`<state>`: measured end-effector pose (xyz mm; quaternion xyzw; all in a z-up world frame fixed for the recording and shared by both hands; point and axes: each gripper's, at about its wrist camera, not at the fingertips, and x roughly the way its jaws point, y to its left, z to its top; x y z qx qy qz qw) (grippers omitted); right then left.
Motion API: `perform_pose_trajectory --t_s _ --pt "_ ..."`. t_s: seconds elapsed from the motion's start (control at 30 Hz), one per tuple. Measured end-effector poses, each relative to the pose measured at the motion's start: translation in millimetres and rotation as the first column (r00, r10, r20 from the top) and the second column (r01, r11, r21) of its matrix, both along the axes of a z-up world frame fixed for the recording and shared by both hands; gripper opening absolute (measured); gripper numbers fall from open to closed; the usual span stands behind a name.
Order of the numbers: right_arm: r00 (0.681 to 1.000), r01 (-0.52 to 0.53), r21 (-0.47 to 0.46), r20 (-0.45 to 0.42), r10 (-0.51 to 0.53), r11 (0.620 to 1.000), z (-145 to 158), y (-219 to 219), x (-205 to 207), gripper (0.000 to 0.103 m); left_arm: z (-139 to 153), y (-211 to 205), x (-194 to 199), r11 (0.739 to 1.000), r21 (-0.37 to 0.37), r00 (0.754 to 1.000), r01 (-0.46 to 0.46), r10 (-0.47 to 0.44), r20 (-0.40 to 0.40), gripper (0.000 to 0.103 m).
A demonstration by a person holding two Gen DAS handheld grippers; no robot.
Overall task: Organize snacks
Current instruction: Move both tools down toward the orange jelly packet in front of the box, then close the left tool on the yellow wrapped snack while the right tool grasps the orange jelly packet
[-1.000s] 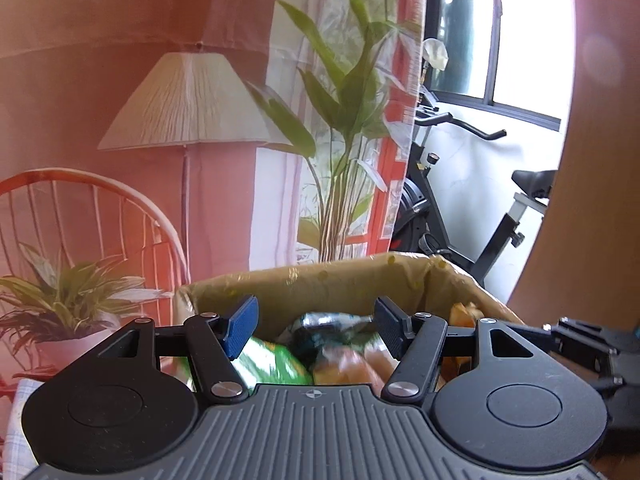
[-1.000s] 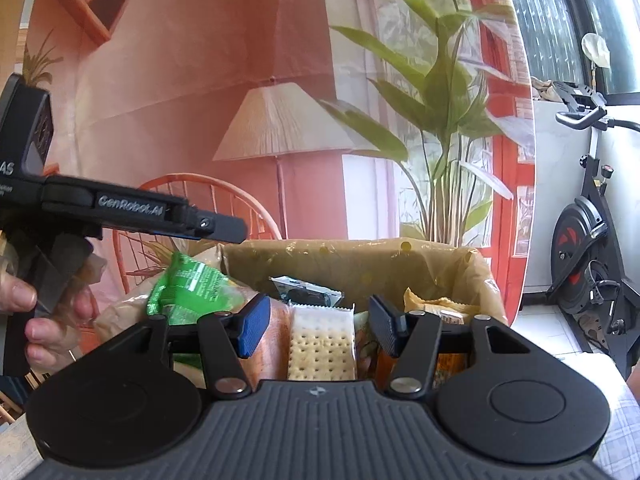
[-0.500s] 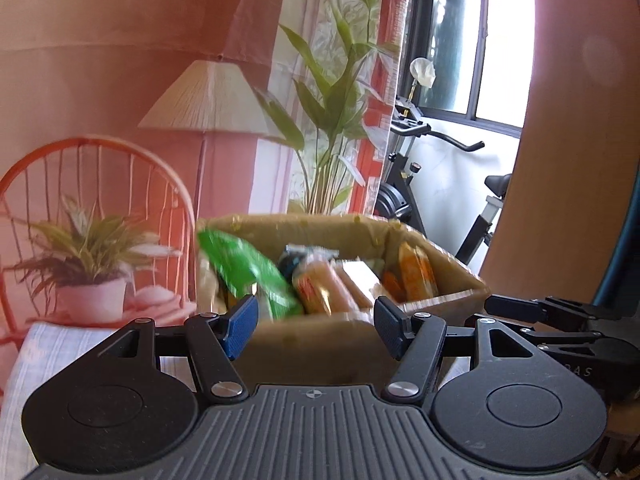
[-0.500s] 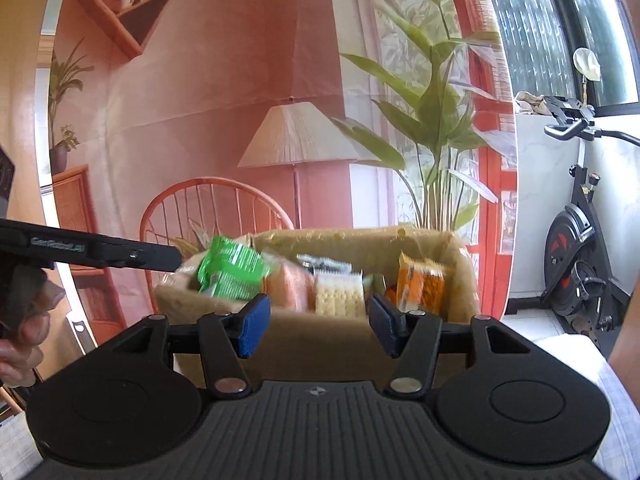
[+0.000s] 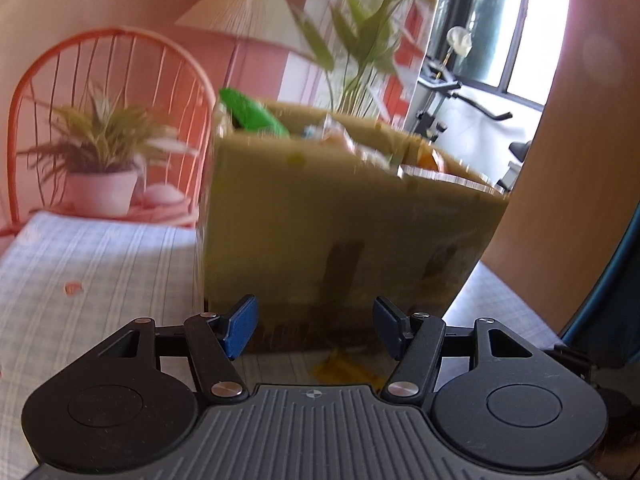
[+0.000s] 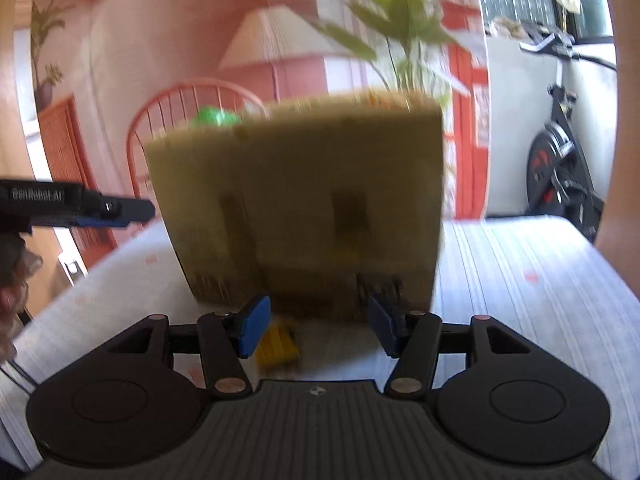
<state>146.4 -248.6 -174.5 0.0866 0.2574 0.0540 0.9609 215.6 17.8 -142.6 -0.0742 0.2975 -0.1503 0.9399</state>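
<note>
Both frames motion-blurred. Left gripper (image 5: 314, 330) jaws spread wide, nothing between the blue pads (image 5: 240, 330), no contact with anything; it points at the lower front face of the cardboard box (image 5: 340, 220), which stands upright on the checked tablecloth (image 5: 80, 280). Right gripper (image 6: 314, 328) likewise wide apart, empty, pads (image 6: 254, 330) not touching anything, aimed at the base of the same box (image 6: 300, 208). Box is open-topped with snacks inside: green packet (image 5: 252, 114) sticks up above the rim at the box's left rear corner, orange packet (image 5: 430, 158) and some paler wrappers near the right side, details too blurred to tell. In the right wrist view only the green packet (image 6: 216, 116) top shows over the rim. One yellow snack packet (image 6: 278, 346) lies on the cloth outside the box, just in front of its base, seen between the right gripper's fingers; in the left wrist view the same yellow packet (image 5: 344, 368) lies low between the fingers, partly hidden by the gripper body. Left gripper (image 6: 136, 210) also shows at the left edge of the right wrist view, beside the box's left side, apart from it. Background: orange wire chair (image 5: 100, 80), potted plant (image 5: 104, 148), lamp (image 5: 248, 12), exercise bike (image 6: 560, 160).
</note>
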Motion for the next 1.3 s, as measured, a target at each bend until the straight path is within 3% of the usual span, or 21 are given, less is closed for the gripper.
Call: perform_pose_trajectory --t_s 0.23,0.5,0.7,0.8,0.9,1.07,1.3 --pt "0.987 0.005 0.053 -0.16 0.003 0.999 -45.9 -1.2 -12.1 0.058 -25.7 -2.1 -7.5 1.0 -0.005 0.998 -0.015 0.015 -0.06 0.065" --pt "0.973 0.014 0.086 -0.232 0.007 0.996 -67.6 1.7 -6.0 0.058 -40.2 1.2 -11.4 0.999 -0.006 0.993 -0.033 0.033 -0.114 0.065" --pt "0.975 -0.007 0.053 -0.221 0.018 0.999 -68.5 5.4 6.2 0.06 -44.2 3.4 -11.3 0.999 -0.01 0.99 -0.047 0.045 -0.134 0.065" --pt "0.977 -0.03 0.01 -0.213 0.031 1.0 -69.8 8.2 10.4 0.056 -45.2 2.6 -12.4 0.999 -0.006 0.989 -0.045 0.044 -0.14 0.065" --pt "0.977 -0.047 -0.049 -0.209 0.036 0.998 -70.2 8.5 15.3 0.041 -47.5 1.3 -11.9 0.999 -0.005 0.987 -0.044 0.043 -0.152 0.065" --pt "0.979 -0.074 -0.085 -0.194 0.056 0.994 -72.3 -2.4 28.1 0.04 -50.7 0.4 -9.4 0.999 -0.011 0.984 -0.043 0.04 -0.175 0.065" --pt "0.988 -0.044 -0.048 -0.15 0.036 0.998 -79.8 -20.4 37.6 0.04 -58.4 -5.6 1.1 0.999 -0.026 0.974 -0.042 0.036 -0.224 0.065"
